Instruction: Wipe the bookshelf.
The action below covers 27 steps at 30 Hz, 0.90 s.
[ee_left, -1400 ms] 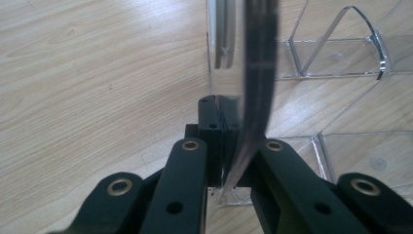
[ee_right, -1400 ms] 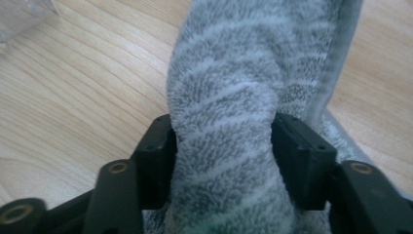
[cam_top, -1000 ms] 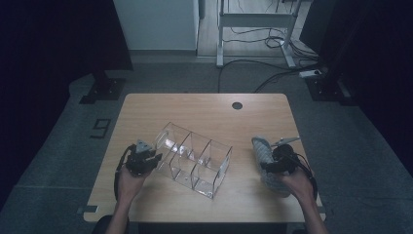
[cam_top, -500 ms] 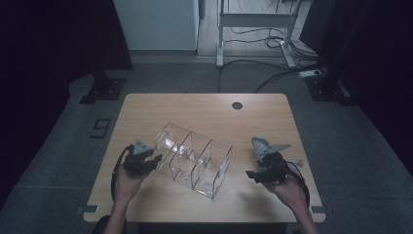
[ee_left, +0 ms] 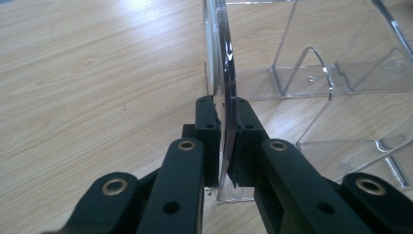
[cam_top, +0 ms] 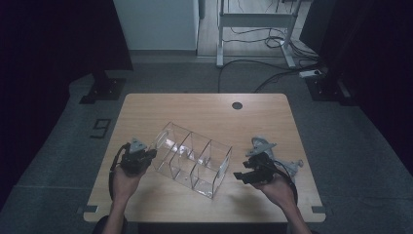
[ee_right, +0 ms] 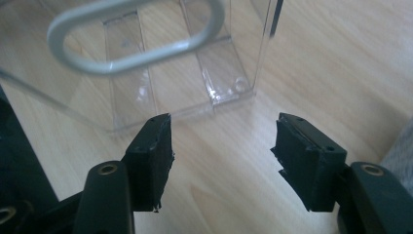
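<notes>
Clear organizer (cam_top: 191,158): lying diagonally on the table (cam_top: 204,107), near your edge | Left gripper (cam_top: 144,157): you are clamping its end wall, jaws having just closed, pads (ee_left: 209,129) pressing both faces | Right gripper (cam_top: 242,176): you are holding it just beside the opposite end, jaws apart, nothing between them.

Clear glossy acrylic compartment organiser (cam_top: 191,159) with smooth, glinting walls, on a matt pale wood-grain table (cam_top: 204,107), matt black plastic gripper jaws with brass-looking rivets beside the organiser, slightly rough, perhaps rubbery pads (ee_right: 155,146)
</notes>
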Each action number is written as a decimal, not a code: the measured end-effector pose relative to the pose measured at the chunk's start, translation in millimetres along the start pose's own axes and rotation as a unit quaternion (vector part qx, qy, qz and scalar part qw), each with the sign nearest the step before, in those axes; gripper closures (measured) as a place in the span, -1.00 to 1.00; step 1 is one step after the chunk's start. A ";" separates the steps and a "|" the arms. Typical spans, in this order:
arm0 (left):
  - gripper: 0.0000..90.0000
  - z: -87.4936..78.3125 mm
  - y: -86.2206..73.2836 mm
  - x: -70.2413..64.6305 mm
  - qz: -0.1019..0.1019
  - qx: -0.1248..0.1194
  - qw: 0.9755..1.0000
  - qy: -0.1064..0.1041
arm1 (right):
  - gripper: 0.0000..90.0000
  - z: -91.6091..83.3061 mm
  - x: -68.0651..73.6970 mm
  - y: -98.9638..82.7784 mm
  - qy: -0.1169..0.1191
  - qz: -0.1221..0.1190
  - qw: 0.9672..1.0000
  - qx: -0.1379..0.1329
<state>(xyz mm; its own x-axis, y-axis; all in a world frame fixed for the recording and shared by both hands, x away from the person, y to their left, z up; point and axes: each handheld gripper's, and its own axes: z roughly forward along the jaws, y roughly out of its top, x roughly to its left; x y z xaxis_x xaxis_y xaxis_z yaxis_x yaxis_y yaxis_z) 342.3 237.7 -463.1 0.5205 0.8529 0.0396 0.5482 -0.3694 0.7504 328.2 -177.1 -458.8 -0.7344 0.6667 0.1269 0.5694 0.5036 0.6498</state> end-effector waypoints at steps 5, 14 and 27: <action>0.90 6.1 4.8 4.2 -0.006 0.003 1.000 -0.001 | -0.16 8.6 -4.7 13.6 0.015 -0.002 1.000 -0.009; 0.87 19.7 17.0 13.0 -0.013 0.010 1.000 -0.006 | -0.19 20.1 -14.7 31.5 0.033 -0.014 0.999 -0.015; 0.77 39.7 35.2 15.9 -0.020 0.016 1.000 -0.010 | 0.01 19.0 -6.2 28.5 0.058 -0.029 0.998 -0.014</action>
<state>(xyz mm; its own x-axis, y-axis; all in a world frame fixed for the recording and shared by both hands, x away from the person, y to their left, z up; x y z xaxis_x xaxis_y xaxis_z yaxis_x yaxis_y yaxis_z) 395.9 223.7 -462.3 0.5111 0.8595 -0.0027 0.5886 -0.3477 0.7298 356.0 -156.5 -455.3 -0.8053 0.5670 0.1731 0.5142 0.5228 0.6799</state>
